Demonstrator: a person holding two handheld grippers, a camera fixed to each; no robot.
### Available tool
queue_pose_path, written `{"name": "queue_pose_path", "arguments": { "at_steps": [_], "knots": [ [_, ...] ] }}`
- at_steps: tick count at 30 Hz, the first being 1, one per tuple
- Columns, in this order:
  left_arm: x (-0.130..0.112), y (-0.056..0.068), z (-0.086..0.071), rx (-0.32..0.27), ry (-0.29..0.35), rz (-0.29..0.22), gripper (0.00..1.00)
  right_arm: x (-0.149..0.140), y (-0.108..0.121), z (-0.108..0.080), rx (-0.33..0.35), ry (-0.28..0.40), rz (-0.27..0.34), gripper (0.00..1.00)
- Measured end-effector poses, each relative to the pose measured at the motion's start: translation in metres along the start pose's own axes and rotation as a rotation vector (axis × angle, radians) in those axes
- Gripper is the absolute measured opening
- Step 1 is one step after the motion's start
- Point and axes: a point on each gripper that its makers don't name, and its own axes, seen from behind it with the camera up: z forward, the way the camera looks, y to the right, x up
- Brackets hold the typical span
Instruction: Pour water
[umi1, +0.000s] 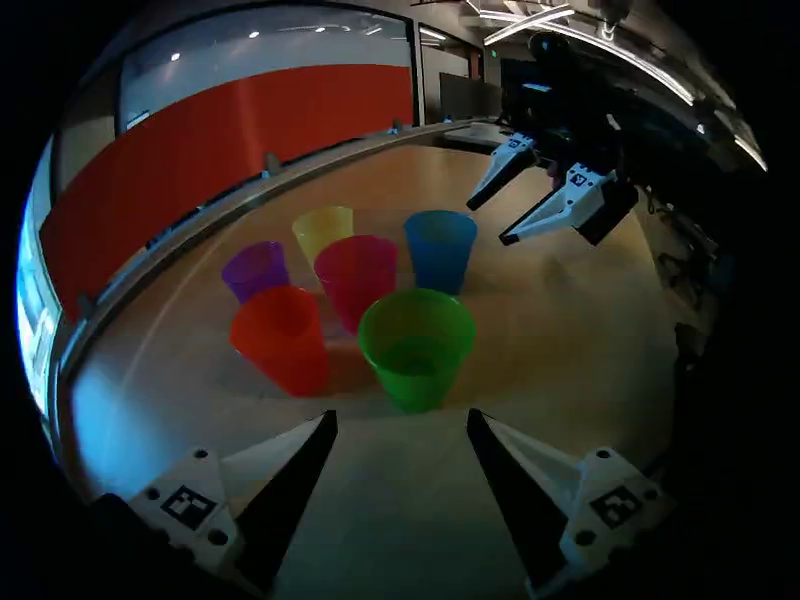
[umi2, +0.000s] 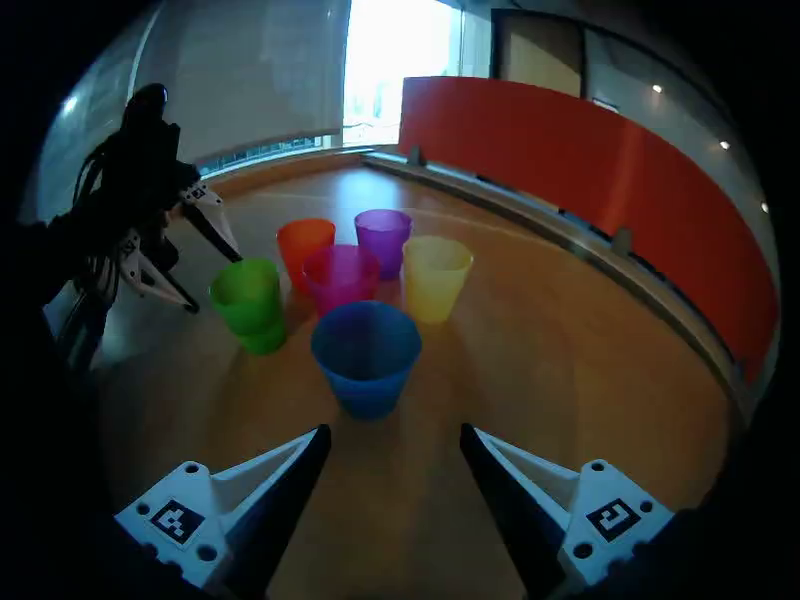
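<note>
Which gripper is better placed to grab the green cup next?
Left. The green cup stands nearest, straight ahead of the left gripper, whose fingers are open. The right gripper faces the blue cup; from there the green one sits farther off, to the side.

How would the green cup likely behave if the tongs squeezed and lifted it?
The green cup looks like thin translucent plastic, so probably light and flexes when squeezed. Its narrow base suggests a push near the rim might tip it.
</note>
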Motion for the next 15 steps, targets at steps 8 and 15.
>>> {"name": "queue_pose_path", "arguments": {
  "at_steps": [8,15],
  "knots": [
    [0.004,-0.011,-0.026,0.085,0.068,-0.044,0.96,-0.01,-0.003,-0.024,-0.046,0.032,0.021,1.0],
    [0.011,-0.023,-0.047,0.186,0.134,-0.071,0.97,-0.007,0.003,-0.044,-0.111,0.084,0.066,1.0]
  ]
}}
